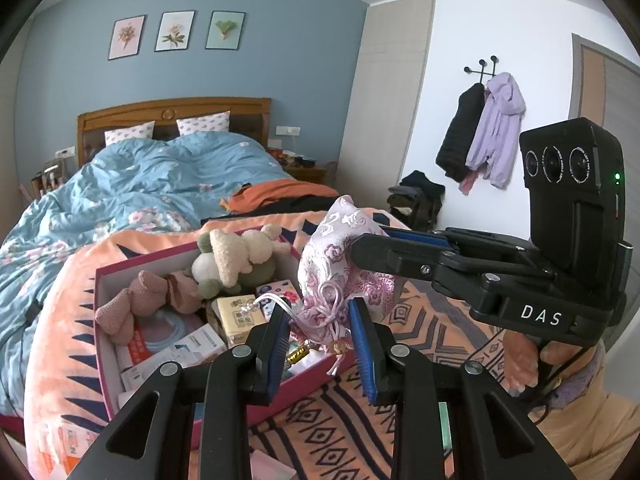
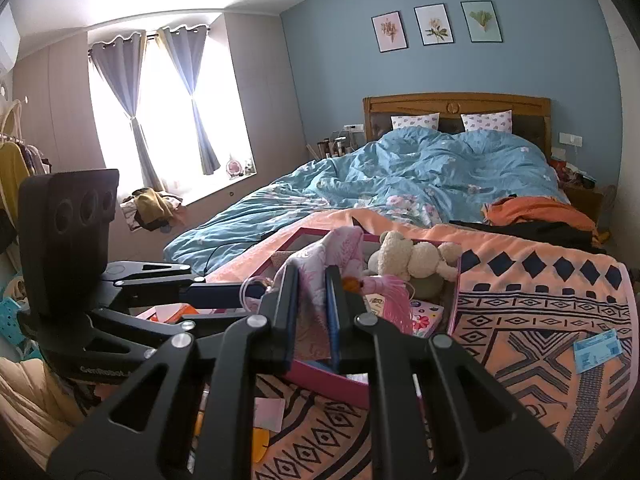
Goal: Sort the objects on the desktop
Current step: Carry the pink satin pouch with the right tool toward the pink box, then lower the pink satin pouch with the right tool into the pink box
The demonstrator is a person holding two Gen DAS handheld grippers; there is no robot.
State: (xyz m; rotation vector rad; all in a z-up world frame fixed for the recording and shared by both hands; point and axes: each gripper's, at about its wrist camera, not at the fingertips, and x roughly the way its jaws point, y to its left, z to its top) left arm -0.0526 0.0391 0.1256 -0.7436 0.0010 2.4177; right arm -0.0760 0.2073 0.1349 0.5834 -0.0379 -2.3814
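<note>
A pink brocade drawstring pouch (image 1: 340, 264) hangs above the near corner of a pink-walled box (image 1: 102, 280) on the bed. My right gripper (image 1: 366, 246) reaches in from the right in the left wrist view and is shut on the pouch's upper part; in its own view (image 2: 314, 280) its fingers clamp the pouch fabric (image 2: 316, 304). My left gripper (image 1: 320, 320) is open, its blue pads on either side of the pouch's tied neck and cords. A pink tassel (image 2: 394, 300) hangs from the pouch. The box holds plush toys (image 1: 236, 258), small cartons and packets.
An orange patterned blanket (image 2: 540, 320) covers the near bed under the box. A blue card (image 2: 598, 350) lies on it to the right. A blue duvet (image 1: 140, 184) and orange clothing (image 1: 280, 194) lie beyond. Coats hang on the wall at right (image 1: 480, 136).
</note>
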